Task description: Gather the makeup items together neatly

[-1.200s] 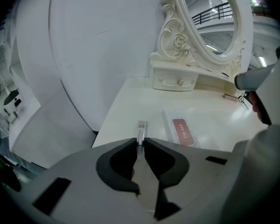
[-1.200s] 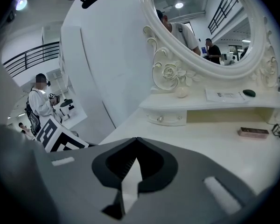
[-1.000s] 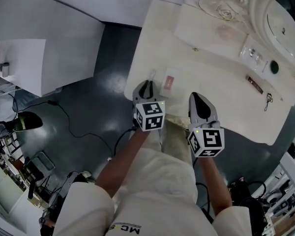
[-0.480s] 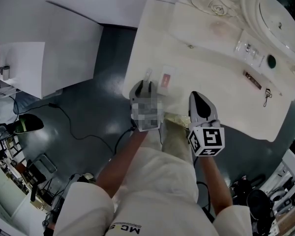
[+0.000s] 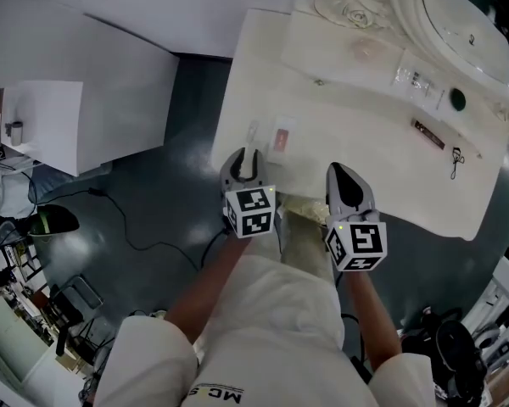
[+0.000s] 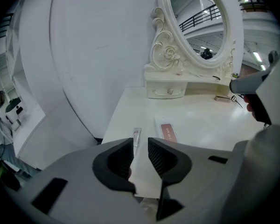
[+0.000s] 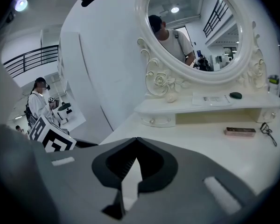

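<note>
Clear tube (image 6: 136,135) lies just beyond left gripper (image 6: 140,146), jaws just opened, nothing between; right gripper (image 7: 136,139) closed.

We can read only one piece of print: the dark letters "MC" on the pale shirt (image 5: 216,394), with a further mark beside them that we cannot make out. Each marker cube (image 5: 253,211) shows black-and-white squares, not letters. The reddish label on the flat packet (image 6: 168,131) near the tabletop's front left corner and the print on the paper sheet (image 7: 213,98) on the vanity shelf are too small for us to read.
</note>
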Demonstrator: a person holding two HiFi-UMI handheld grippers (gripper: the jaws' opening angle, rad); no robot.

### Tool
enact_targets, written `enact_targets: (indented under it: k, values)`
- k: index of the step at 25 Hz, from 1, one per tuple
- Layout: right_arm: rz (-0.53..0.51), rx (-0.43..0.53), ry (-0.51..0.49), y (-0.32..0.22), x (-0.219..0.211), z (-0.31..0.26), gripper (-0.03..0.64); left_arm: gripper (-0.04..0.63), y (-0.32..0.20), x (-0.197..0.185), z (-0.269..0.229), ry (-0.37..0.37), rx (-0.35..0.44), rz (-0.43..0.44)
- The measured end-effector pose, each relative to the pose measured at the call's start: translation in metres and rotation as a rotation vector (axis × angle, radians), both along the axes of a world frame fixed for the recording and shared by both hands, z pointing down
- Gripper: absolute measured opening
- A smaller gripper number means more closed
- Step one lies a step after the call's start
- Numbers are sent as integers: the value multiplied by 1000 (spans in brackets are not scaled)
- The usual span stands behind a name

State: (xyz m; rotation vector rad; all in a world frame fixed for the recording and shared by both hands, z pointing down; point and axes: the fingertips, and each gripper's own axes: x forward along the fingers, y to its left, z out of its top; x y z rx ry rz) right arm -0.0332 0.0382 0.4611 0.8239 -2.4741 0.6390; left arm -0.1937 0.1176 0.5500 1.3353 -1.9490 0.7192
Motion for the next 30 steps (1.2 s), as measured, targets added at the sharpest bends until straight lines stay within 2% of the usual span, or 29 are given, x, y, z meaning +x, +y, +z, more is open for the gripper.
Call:
enact_targets:
  k: [5,8,14,21,30]
  values:
    - [11,10,-10,4,8,-7,2,32,2,11,-20,-5,25,22]
    - [18,20,-15,5,14,-12,2,17,3,22,-31,-3,32,57]
    - [38,38,-11,12,27,-20,2,9,6,51,-45,36,13,143]
    - [59,78,-21,20,43,-39,2,9,3,89,-71,66,43,257]
    - [171,140,-18,12,91,-57,2,9,-16,149,-103,119,90,419]
